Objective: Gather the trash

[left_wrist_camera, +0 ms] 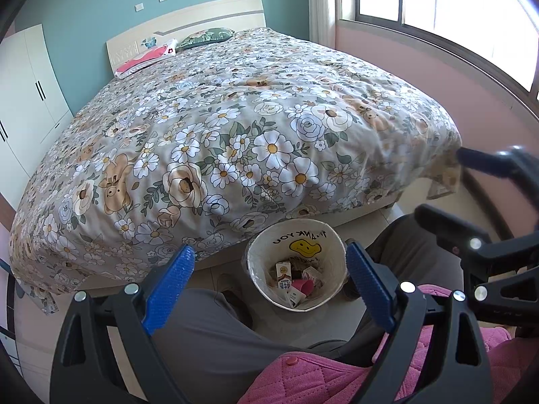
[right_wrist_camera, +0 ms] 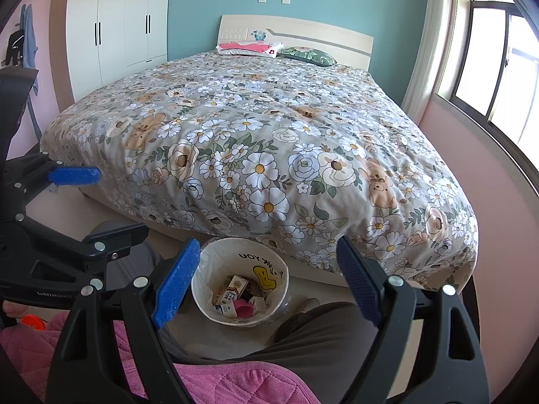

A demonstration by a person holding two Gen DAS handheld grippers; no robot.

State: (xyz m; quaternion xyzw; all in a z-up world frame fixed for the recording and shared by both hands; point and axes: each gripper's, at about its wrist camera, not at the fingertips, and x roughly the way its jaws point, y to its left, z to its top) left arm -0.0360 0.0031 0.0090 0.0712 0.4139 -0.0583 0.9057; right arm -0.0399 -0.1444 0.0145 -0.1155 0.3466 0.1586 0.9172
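A white bin (left_wrist_camera: 266, 249) (right_wrist_camera: 215, 259) lined with a smiley "THANK YOU" bag stands on the floor at the foot of the bed. Inside lie small milk cartons (left_wrist_camera: 283, 274) (right_wrist_camera: 235, 286) and a pink cup (left_wrist_camera: 301, 286) (right_wrist_camera: 244, 311). My left gripper (left_wrist_camera: 269, 247) hangs above the bin, open, with nothing between its blue pads. It also shows at the left of the right wrist view (right_wrist_camera: 114, 202). Beside it, my right gripper (right_wrist_camera: 267, 242) is open and holds nothing. It is also seen from the side (left_wrist_camera: 441, 181) in the left wrist view.
A bed with a floral duvet (left_wrist_camera: 235, 128) (right_wrist_camera: 269, 134) fills the room behind the bin. The person's grey trouser legs (left_wrist_camera: 215, 333) (right_wrist_camera: 320, 340) flank the bin, with a pink quilted garment (left_wrist_camera: 313, 380) below. A white wardrobe (right_wrist_camera: 114, 23) stands left; a window (right_wrist_camera: 492, 67) right.
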